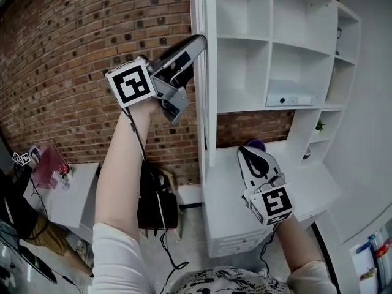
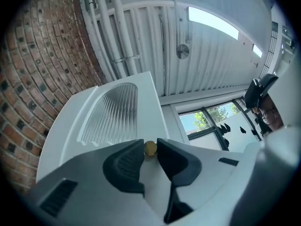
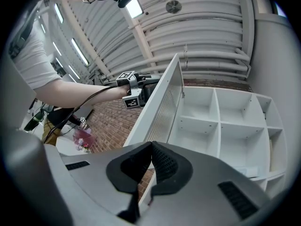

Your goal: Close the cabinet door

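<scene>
The left gripper (image 2: 150, 144) has its jaws drawn in close on a small brass knob (image 2: 150, 148), one dark pad (image 2: 129, 164) touching it on each side, so the knob is pinched between them. The knob sits on the face of the cabinet door (image 2: 149, 98), just below the door's ribbed glass panel (image 2: 115, 112). Only the left gripper view shows this hold: in the head view the door is seen edge-on and the gripper's tip meets its upper part from the brick wall (image 1: 73, 41) side, with the knob hidden. The right gripper view gives the door's angle best: it stands swung well out from the white cabinet (image 3: 217, 121), whose bare compartments lie open on the door's far side, with the left gripper up on its outer face. The right gripper (image 3: 151, 147) has its ribbed pads pressed together at the tips with nothing between them; in the head view it hangs lower than the door, just beside its bottom edge on the cabinet side, touching neither
</scene>
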`<action>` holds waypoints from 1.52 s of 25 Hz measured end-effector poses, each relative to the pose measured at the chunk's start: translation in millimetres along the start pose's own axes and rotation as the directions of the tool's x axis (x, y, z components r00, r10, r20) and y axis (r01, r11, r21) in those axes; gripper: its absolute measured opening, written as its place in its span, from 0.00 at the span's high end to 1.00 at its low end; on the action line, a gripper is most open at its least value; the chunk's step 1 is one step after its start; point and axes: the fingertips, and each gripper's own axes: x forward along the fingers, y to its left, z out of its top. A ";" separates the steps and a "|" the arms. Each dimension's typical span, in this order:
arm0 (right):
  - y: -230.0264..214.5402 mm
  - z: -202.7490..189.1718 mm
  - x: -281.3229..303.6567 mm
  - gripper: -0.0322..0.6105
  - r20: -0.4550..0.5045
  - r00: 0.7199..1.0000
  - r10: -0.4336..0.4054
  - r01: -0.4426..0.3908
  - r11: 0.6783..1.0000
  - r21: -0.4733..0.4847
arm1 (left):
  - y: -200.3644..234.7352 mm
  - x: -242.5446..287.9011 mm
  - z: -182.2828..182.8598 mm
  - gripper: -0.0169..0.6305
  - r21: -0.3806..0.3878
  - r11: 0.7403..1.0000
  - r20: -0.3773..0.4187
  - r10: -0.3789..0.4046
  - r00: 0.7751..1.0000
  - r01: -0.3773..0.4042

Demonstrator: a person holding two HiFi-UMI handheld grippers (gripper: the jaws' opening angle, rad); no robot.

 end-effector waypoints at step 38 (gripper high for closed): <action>-216.8 -110.8 -0.2 0.93 -0.018 1.000 0.008 -0.005 0.988 0.157 | 8.0 179.4 -110.2 0.82 0.311 0.949 -0.045 0.070 0.997 -0.053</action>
